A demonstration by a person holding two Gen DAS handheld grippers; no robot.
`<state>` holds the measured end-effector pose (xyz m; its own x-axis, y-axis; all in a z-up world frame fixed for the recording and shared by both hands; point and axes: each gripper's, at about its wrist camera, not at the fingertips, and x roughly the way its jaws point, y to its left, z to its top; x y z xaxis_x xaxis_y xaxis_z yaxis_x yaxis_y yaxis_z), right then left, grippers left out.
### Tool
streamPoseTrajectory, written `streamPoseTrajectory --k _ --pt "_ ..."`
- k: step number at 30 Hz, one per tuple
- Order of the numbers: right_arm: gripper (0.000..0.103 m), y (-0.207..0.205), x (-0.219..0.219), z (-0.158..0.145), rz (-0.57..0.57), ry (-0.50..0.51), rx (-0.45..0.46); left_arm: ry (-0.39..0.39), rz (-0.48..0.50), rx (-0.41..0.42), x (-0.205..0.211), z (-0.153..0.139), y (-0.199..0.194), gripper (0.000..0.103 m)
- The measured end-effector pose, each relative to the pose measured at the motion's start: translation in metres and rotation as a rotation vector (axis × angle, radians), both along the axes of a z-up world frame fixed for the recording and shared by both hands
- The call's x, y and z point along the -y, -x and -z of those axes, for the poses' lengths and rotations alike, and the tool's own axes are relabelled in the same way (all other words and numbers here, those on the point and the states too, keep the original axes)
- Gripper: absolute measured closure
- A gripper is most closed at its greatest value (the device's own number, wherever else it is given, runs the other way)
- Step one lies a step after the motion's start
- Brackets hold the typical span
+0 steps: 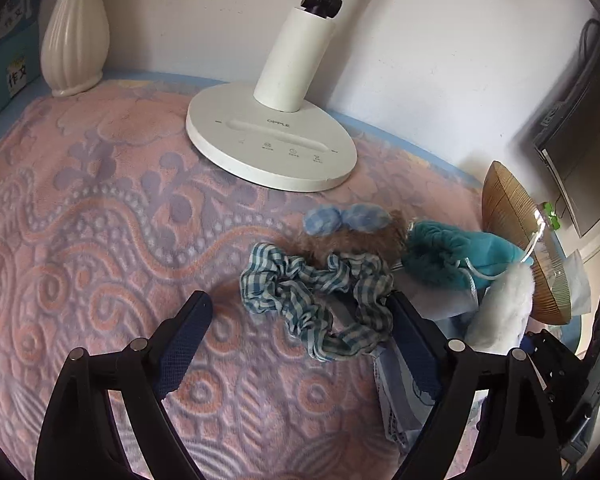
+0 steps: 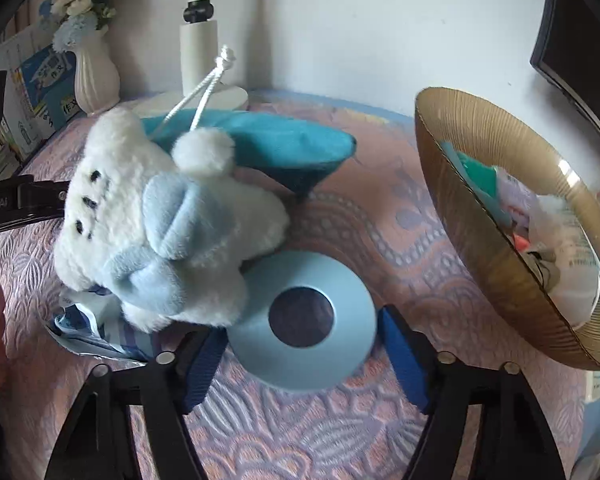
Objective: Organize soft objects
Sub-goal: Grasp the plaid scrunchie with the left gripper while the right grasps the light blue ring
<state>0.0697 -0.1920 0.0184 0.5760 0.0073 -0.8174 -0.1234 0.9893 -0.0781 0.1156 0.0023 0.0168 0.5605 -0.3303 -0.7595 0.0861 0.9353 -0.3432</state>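
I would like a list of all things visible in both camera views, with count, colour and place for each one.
scrunchie: 1, blue-white checked, on blanket before the left claw
brown plush: 1, brown with blue checked bow, behind the scrunchie
teal pouch: 1, teal, white drawstring, behind the white plush
white plush: 1, white with light blue scarf, left of the ring
ring: 1, light blue, flat on blanket
basket: 1, tan, right side, holding mixed items
lamp: 1, white, near the wall
vase: 1, cream, back left
books: several, blue, beside the vase
blanket: 1, pink-lilac, under everything
left claw: open
right claw: open
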Motion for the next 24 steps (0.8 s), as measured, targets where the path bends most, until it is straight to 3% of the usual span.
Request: streamPoseTrajectory --k 3,6,7,8,13,19,21,22,24 --pt "0.036 0.003 0.003 0.000 0.007 -0.027 0.011 -0.003 0.022 0.036 0.001 0.001 0.001 0.030" --pt "0.037 0.006 0.010 0.002 0.010 -0.061 0.015 0.073 0.021 0.033 -0.009 0.002 0.002 0.061" --pt "0.037 0.011 0.015 0.002 0.011 -0.064 0.017 0.098 0.012 0.023 -0.013 0.004 0.002 0.081" --pt "0.037 0.012 0.015 0.001 0.013 -0.062 0.020 0.117 0.003 0.015 -0.017 0.006 0.003 0.091" --pt "0.037 0.022 0.010 0.000 0.004 -0.050 0.028 0.142 -0.037 0.036 -0.033 0.000 0.021 0.092" --pt "0.037 0.053 0.014 -0.003 -0.007 -0.073 -0.010 0.102 0.028 0.052 -0.038 -0.013 0.077 0.092" --pt "0.037 0.071 0.017 -0.008 -0.019 -0.081 -0.003 0.086 0.069 0.024 -0.038 -0.012 0.093 0.092" --pt "0.037 0.079 0.018 -0.009 -0.026 -0.081 -0.001 0.080 0.098 -0.004 -0.036 -0.011 0.100 0.091" --pt "0.037 0.087 0.020 -0.009 -0.031 -0.082 -0.003 0.054 0.111 -0.026 -0.032 -0.010 0.107 0.078"
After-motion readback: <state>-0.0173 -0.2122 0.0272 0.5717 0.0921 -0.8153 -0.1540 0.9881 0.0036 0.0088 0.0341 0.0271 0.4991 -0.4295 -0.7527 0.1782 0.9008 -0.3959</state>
